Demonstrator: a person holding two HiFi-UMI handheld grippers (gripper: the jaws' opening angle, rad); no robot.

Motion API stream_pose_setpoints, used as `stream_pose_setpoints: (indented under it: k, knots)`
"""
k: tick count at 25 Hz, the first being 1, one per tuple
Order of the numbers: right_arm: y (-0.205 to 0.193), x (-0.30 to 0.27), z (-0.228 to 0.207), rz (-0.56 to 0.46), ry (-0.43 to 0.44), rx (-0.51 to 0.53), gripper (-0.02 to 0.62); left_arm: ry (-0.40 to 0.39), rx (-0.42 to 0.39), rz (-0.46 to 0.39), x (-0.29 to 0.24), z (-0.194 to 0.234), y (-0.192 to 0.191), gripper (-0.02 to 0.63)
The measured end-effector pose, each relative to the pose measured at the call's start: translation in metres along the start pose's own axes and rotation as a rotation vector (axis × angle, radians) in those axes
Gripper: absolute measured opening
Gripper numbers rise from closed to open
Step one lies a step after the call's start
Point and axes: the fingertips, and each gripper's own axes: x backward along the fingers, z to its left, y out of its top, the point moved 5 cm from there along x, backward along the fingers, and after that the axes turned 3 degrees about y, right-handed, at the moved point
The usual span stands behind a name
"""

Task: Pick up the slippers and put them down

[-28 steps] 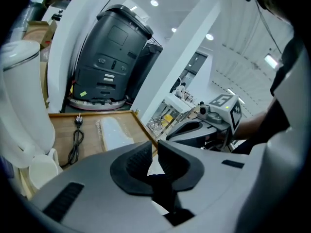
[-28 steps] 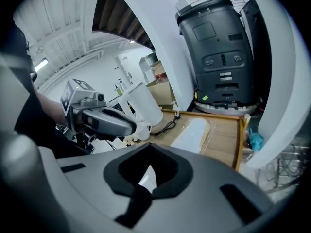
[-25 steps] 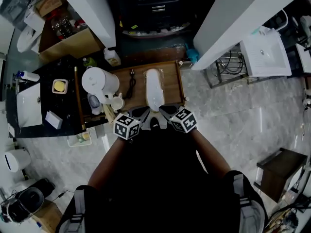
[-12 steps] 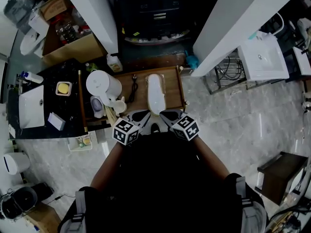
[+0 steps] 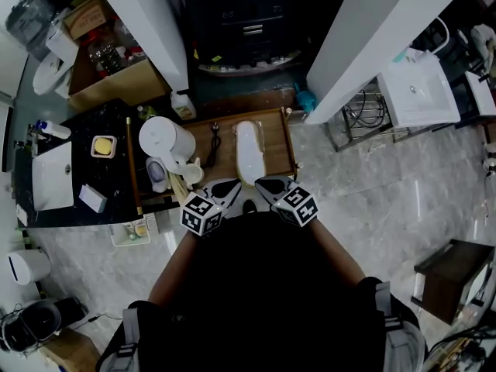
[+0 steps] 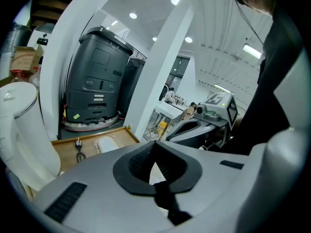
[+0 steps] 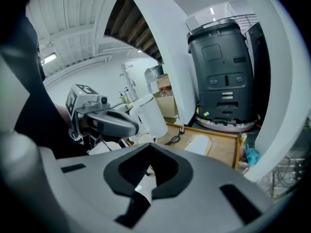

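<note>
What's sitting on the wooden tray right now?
A white slipper lies on the wooden tray, a black plug and cord left of it. The left tongs and right tongs cover the tray's near edge, so anything there is hidden.

The desk [image 5: 275, 142] is of brown wood, matt. The white slipper [image 5: 248, 149] on it lies in clear, crinkled plastic wrap. The kettle [image 5: 164, 136] looks like smooth white plastic, a little glossy. The floor [image 5: 387, 200] is grey marble-like stone, polished. The left hand-held gripper [image 6: 155, 169] and the right hand-held gripper [image 7: 148, 171] have matt grey plastic shells with black ribbed pads.
</note>
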Motion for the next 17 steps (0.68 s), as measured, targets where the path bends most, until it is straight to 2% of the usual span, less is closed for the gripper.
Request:
stream_pose_setpoints:
  k: [17]
  knots:
    - [0.0014,-0.0031,0.0033,0.003,-0.007,-0.009,0.006,-0.017,0.01,0.005,-0.0008,-0.0004,-0.0061,0.011]
